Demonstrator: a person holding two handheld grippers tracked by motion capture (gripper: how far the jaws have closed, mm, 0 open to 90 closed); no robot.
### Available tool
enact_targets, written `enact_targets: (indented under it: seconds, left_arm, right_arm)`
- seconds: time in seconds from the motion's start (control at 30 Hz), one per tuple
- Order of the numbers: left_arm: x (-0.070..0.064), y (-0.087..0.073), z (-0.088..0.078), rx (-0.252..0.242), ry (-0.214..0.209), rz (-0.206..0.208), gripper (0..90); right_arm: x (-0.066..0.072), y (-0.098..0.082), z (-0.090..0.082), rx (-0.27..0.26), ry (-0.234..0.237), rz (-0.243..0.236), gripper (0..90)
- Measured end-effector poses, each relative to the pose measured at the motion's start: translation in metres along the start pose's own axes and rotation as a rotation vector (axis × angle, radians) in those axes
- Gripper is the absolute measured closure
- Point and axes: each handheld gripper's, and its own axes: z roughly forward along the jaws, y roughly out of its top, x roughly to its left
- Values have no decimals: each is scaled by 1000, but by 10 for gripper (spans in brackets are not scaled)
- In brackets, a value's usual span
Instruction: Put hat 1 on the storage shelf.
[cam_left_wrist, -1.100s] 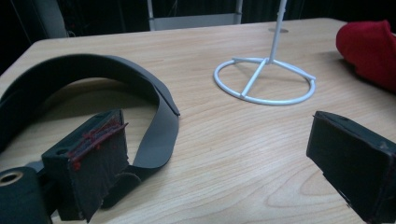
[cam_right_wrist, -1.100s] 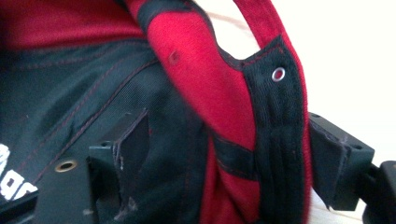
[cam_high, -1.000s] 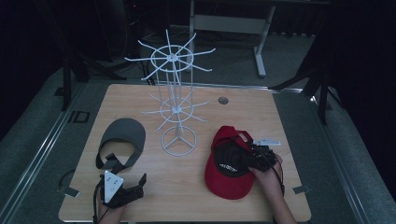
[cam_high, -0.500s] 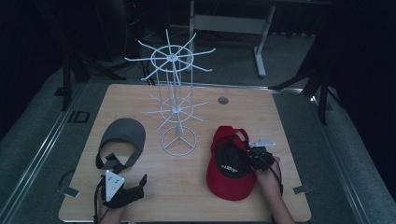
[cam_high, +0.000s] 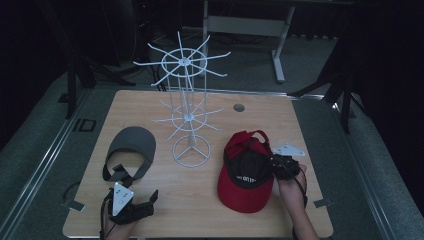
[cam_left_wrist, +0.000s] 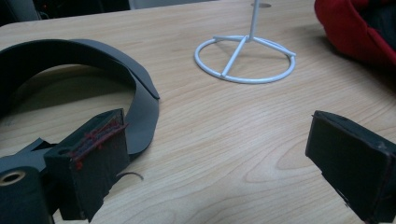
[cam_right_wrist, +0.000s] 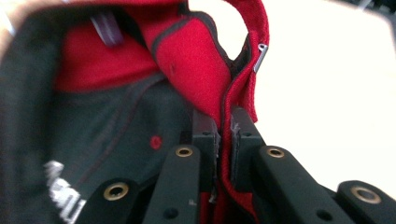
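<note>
Your right hand-held gripper has just closed and is clamped on the red cap's rim at its 3 o'clock side. Your left hand-held gripper sits with jaws apart on the counter, grey visor at its 12 o'clock.

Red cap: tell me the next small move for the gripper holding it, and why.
Probably lift the red cap clear of the table and carry it toward the white wire rack. The right gripper is shut on the cap's rim edge, its jaws having just closed, and the rack's hooks stand bare.
</note>
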Motion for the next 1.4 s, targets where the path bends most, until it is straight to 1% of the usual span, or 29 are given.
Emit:
enact_targets:
  seconds: [0.1,0.17,0.23,0.27,0.3,0.37,0.43,0.5,0.53,0.57,0.6,0.67,0.73,0.77,0.8,0.9,1.0,1.03,1.07,1.1,1.17,1.3,1.37,1.4]
  left_arm:
    - [0,0,1,7,-21,-16,63]
    - [0,0,0,4,-25,-11,63]
    - [0,1,0,-1,-36,1,63]
    - [1,1,-1,-13,-57,11,64]
    - [2,2,-1,-23,-69,4,64]
    - [6,2,-3,-46,-101,-13,70]
    - [6,3,-3,-51,-114,-8,70]
    - [5,3,-3,-52,-144,-9,70]
    - [5,3,-2,-51,-161,-6,70]
    - [4,3,-2,-62,-181,-15,70]
    - [3,4,-2,-69,-192,-27,70]
    - [3,8,-2,-67,-219,-22,70]
    - [1,14,-2,-63,-241,-23,70]
    - [0,18,-2,-72,-267,-33,70]
    - [0,20,-2,-77,-276,-32,70]
    - [-5,32,-3,-80,-307,-5,73]
    - [-12,44,-1,-91,-357,28,81]
    - [-12,44,-1,-91,-357,28,99]
    - [-18,54,0,-102,-393,54,99]
    - [-20,58,1,-107,-408,64,100]
    - [-24,67,2,-116,-441,66,101]
    - [-33,83,4,-124,-474,94,107]
    - [-37,92,4,-126,-505,104,108]
    - [-39,96,4,-129,-508,112,113]
  right_arm:
    - [0,10,-15,-53,-4,6,837]
    - [-1,17,-24,-82,5,17,837]
    - [0,23,-34,-111,10,18,836]
    - [1,27,-38,-122,13,16,836]
    - [2,31,-46,-145,15,16,836]
    - [2,35,-54,-171,17,20,836]
    - [3,40,-63,-198,24,32,836]
    - [3,45,-71,-223,36,40,836]
    - [3,47,-75,-232,36,36,836]
    - [3,49,-79,-243,43,37,836]
    - [3,51,-83,-256,50,38,836]
    - [4,54,-90,-276,54,37,836]
    - [4,57,-96,-292,55,37,836]
    - [4,58,-98,-296,59,36,836]
    - [4,59,-101,-304,60,38,836]
    - [4,62,-106,-313,51,29,836]
    - [4,64,-111,-326,42,29,837]
    - [4,64,-111,-326,42,29,837]
    - [3,64,-113,-331,43,32,836]
    - [2,65,-116,-338,40,31,836]
    - [2,65,-119,-345,39,32,837]
    - [3,67,-124,-350,59,35,837]
    - [4,67,-127,-359,74,39,836]
    - [5,68,-129,-366,79,38,836]
